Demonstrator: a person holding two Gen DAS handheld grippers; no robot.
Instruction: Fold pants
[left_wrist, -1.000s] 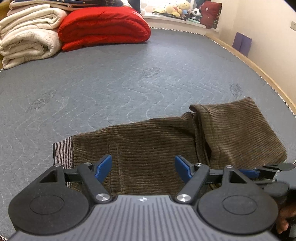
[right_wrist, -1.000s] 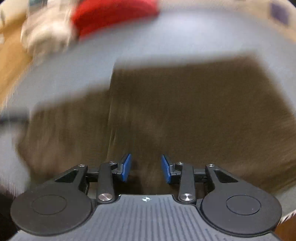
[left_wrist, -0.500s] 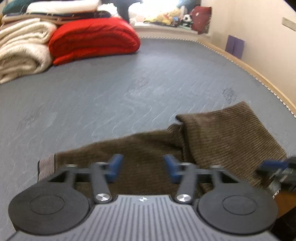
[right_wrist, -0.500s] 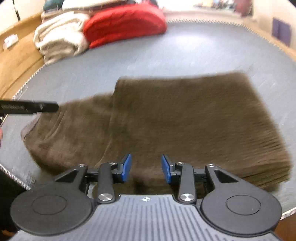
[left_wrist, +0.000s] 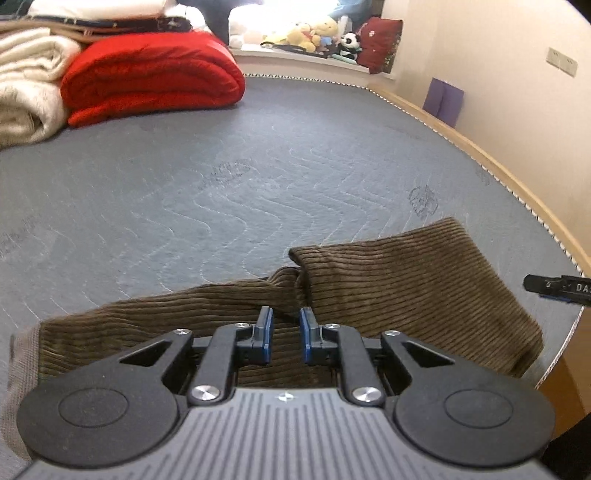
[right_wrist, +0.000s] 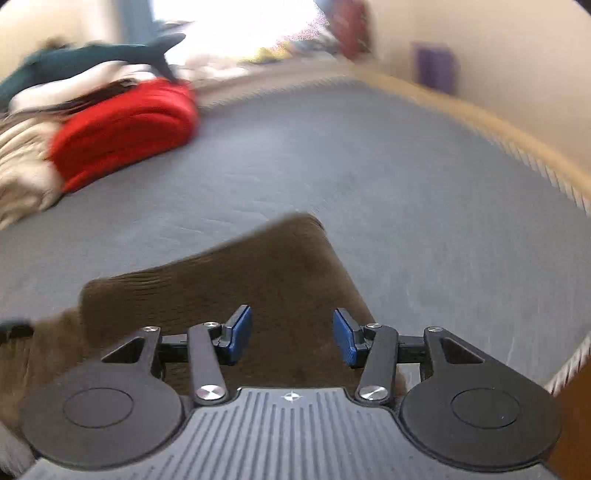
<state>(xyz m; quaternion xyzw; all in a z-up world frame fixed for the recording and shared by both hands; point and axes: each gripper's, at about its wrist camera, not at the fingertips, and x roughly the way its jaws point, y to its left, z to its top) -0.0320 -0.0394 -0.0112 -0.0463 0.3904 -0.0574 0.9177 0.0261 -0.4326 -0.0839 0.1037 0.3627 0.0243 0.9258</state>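
Note:
Brown corduroy pants (left_wrist: 406, 280) lie partly folded at the near edge of the grey mattress (left_wrist: 258, 177), with a doubled-over part on the right and a striped waistband (left_wrist: 22, 354) at the left. My left gripper (left_wrist: 286, 334) hovers over their middle, its jaws narrowed to a small gap with nothing between them. My right gripper (right_wrist: 291, 336) is open and empty above the folded right part of the pants (right_wrist: 229, 280). Its tip also shows in the left wrist view (left_wrist: 554, 288).
A folded red blanket (left_wrist: 147, 74) and cream blankets (left_wrist: 26, 85) are stacked at the mattress's far left. Plush toys (left_wrist: 310, 33) sit on the sill beyond. A wooden bed frame (left_wrist: 498, 173) runs along the right edge, by the wall.
My left gripper's jaws have closed from wide apart to a narrow gap. My right gripper's jaws have opened wider, and its view has swung up and rightward over the pants.

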